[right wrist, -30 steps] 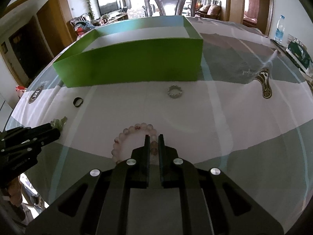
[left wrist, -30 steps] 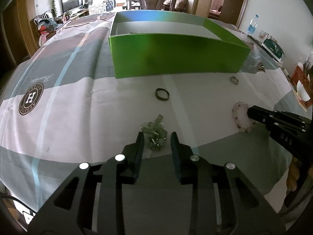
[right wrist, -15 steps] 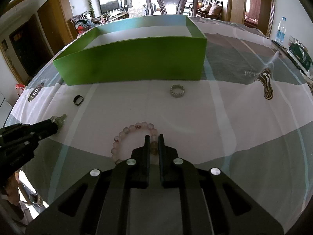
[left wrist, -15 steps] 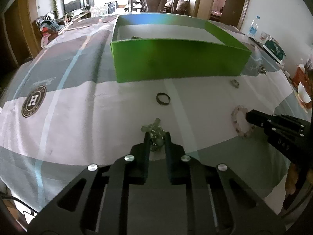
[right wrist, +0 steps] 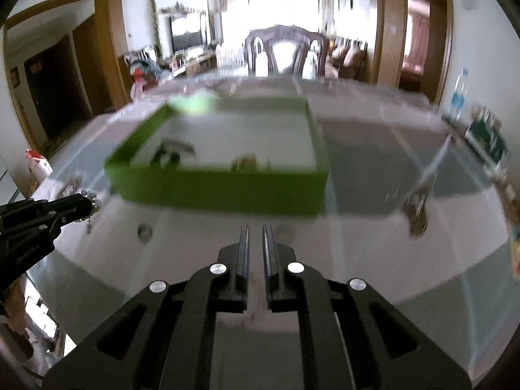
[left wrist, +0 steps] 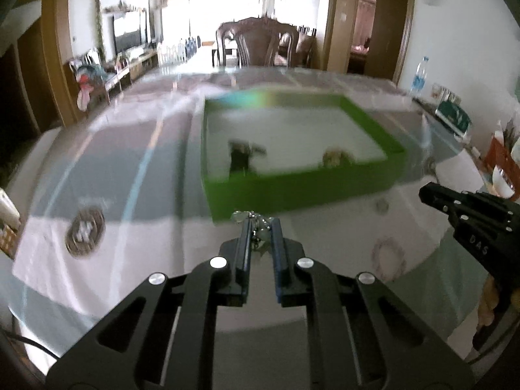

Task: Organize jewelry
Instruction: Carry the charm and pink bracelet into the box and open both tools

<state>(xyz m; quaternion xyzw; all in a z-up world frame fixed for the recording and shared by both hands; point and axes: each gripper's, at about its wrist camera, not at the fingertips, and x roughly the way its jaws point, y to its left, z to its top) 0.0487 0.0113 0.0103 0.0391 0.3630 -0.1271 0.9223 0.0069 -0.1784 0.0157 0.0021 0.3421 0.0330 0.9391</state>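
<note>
Green walls frame the box (left wrist: pixel 302 191) in the middle of your left view, sitting on the bench (left wrist: pixel 130 227) with two blurred pieces on its white floor: a dark one (left wrist: pixel 240 156) at centre left and a pale, brownish one (left wrist: pixel 334 157) against the near wall. Your left gripper (left wrist: pixel 260 227) fills the lower centre, and its fingers (left wrist: pixel 244 240) have just been closing to a narrow gap that pinches the green charm cluster (left wrist: pixel 256 219), which pokes out past the tips in front of the box's near wall. In the right view the same cluster (right wrist: pixel 92 203) shows at the tip of that gripper (right wrist: pixel 83 206) at the left edge, clear of the cloth.

Your right gripper (right wrist: pixel 256 230) sits lower centre in its own view with its fingers (right wrist: pixel 243 243) drawn close together and parallel; nothing shows between them. In the left view it (left wrist: pixel 425 191) enters from the right edge. Below it there, the bead bracelet (left wrist: pixel 388 256) lies flat on the bench at lower right, apart from those fingers. A small ring-like shape (right wrist: pixel 144 230) smears on the cloth at left in the right view; the blur leaves it too unclear to name.
</note>
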